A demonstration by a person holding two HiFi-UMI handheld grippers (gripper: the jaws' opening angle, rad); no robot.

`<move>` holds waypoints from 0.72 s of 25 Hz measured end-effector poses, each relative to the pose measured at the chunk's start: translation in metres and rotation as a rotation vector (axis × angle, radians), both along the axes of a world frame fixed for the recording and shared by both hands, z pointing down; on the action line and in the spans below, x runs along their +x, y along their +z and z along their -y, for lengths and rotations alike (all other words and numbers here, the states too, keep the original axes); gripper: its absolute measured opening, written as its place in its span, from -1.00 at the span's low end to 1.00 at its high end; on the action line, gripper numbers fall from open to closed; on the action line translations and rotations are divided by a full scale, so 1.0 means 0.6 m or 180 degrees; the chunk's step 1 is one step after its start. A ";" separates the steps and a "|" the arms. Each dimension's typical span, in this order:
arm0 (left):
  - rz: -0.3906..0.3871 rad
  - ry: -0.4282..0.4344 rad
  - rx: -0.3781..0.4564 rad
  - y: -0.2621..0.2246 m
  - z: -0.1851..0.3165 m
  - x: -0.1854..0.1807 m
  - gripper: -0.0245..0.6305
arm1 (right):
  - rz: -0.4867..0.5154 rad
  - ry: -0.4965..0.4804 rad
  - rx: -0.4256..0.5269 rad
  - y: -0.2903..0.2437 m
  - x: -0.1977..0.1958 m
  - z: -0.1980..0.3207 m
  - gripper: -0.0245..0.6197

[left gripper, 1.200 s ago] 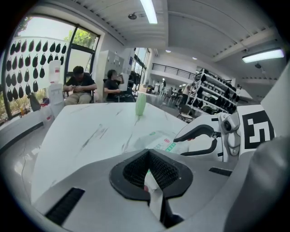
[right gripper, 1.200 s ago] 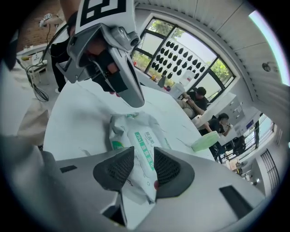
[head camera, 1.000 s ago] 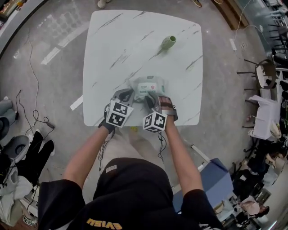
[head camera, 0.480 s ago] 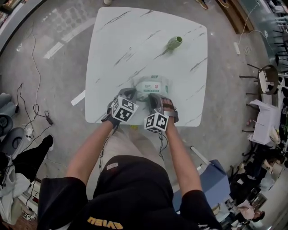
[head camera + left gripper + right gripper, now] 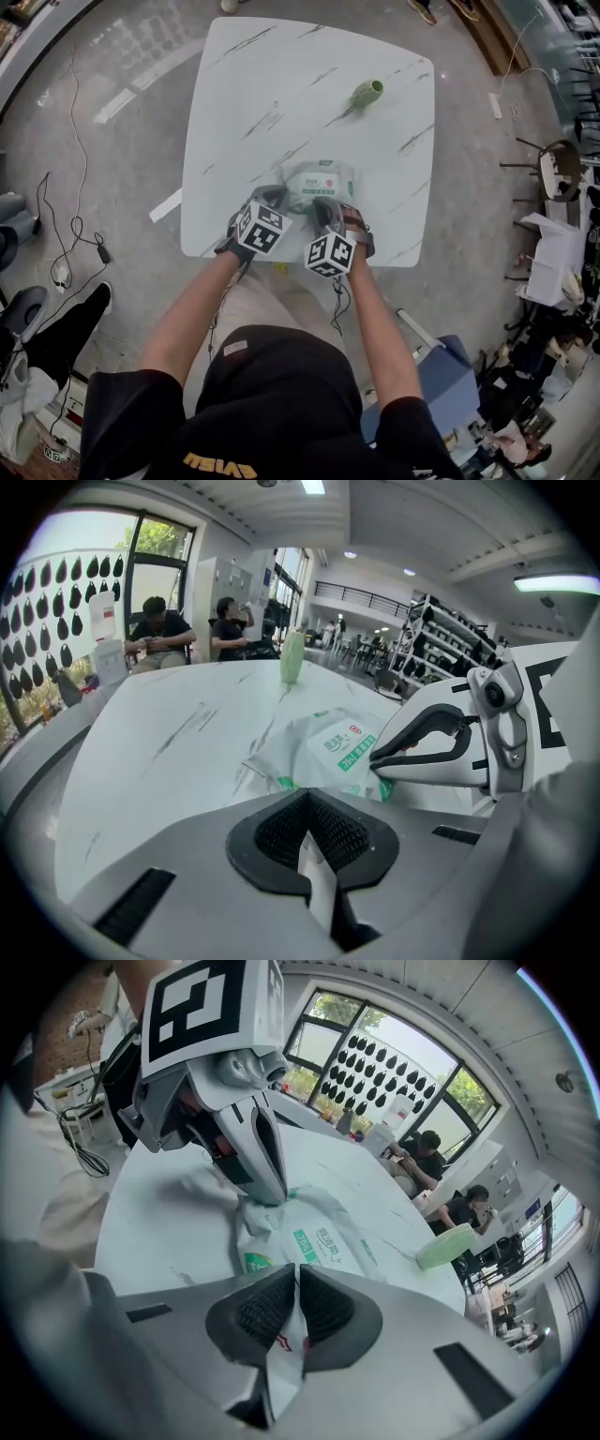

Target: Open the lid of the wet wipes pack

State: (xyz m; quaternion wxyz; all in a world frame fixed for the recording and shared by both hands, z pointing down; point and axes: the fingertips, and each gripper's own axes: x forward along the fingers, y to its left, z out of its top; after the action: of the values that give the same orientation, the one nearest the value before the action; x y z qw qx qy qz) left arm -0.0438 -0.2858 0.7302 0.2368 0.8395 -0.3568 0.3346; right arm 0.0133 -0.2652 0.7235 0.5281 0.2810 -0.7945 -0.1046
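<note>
— Lid (image 5: pixel 343 746) check: is that flat white flap with green print, on top of the soft white plastic wet wipes pack (image 5: pixel 319 178), open yet?

— No. It looks flat and shut to me. So far only the grabbing is done. The left tool (image 5: pixel 305 803) is pinched tight on the pack's near left edge, and thin white wrap sits between its black pads. The right tool (image 5: pixel 292 1283) has just been closing. Now it is almost shut, with the pack's near right edge pinched in it.

— Where is the pack?

— It lies on the square white worktop with grey streaks (image 5: pixel 281 84). That is low in the middle of the head view, just above the two tools.

— What is left to do?

— The whole main job, I think. One tool should keep the pack still. The other has to let go, find the flap and lift it up.

— How many of each thing?

— One pack, one lid, two tools, one worktop. And one small green bottle (image 5: pixel 366 93) stands at the upper right of the worktop, well apart from the pack.
</note>
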 end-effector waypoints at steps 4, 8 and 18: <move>0.0003 0.0001 -0.0014 0.003 0.002 0.000 -0.87 | -0.0025 -0.0006 -0.0002 0.003 -0.001 0.001 -0.88; 0.0013 0.0001 -0.0026 0.001 0.001 -0.001 -0.87 | -0.0047 -0.0019 -0.0008 0.001 -0.002 0.001 -0.88; 0.0036 0.0006 -0.0017 -0.001 0.003 -0.001 -0.87 | -0.0059 -0.0025 0.0033 -0.006 -0.002 0.001 -0.89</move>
State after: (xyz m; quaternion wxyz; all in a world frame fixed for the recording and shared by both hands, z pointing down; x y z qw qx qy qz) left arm -0.0443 -0.2874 0.7297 0.2367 0.8372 -0.3564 0.3405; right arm 0.0121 -0.2659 0.7198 0.5335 0.2796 -0.7902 -0.1133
